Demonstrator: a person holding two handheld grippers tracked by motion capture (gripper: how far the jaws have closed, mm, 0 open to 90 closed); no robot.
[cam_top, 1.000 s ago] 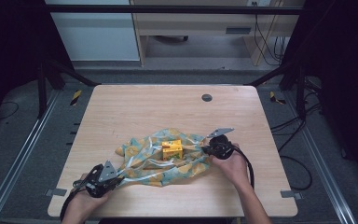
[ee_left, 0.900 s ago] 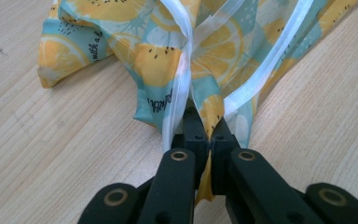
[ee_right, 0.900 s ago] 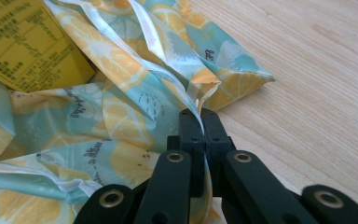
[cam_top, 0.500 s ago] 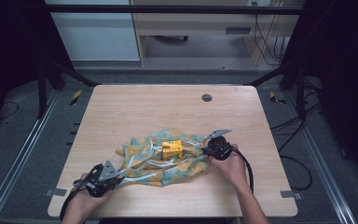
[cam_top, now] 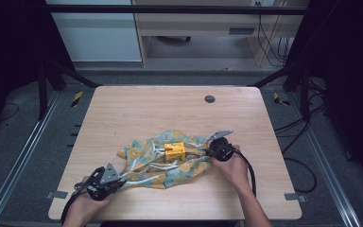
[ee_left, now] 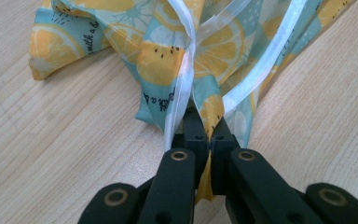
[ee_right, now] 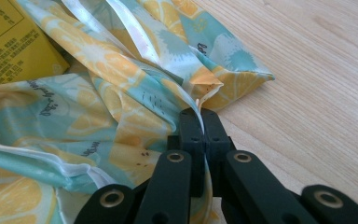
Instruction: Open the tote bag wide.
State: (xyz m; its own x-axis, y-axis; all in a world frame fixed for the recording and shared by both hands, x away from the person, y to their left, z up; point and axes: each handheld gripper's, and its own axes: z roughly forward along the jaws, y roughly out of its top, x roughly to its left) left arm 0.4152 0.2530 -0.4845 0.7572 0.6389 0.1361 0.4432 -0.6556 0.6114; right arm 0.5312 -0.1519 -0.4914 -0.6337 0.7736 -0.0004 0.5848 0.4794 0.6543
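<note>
A crumpled cloth (cam_top: 163, 161) printed with yellow lemon slices on teal, edged with white ribbon, lies on the wooden table (cam_top: 170, 113). A small yellow box (cam_top: 175, 151) rests on top of it. My left gripper (cam_top: 116, 182) is shut on the cloth's near-left corner; in the left gripper view the cloth (ee_left: 205, 56) runs between the closed jaws of the left gripper (ee_left: 209, 128). My right gripper (cam_top: 208, 150) is shut on the cloth's right edge; the right gripper view shows the cloth (ee_right: 102, 107) pinched by the right gripper (ee_right: 200, 116), with the yellow box (ee_right: 9, 42) at upper left.
A small dark round disc (cam_top: 210, 99) sits near the table's far edge. Cables trail off the table's right side (cam_top: 293, 151). Bare wood surrounds the cloth toward the far side.
</note>
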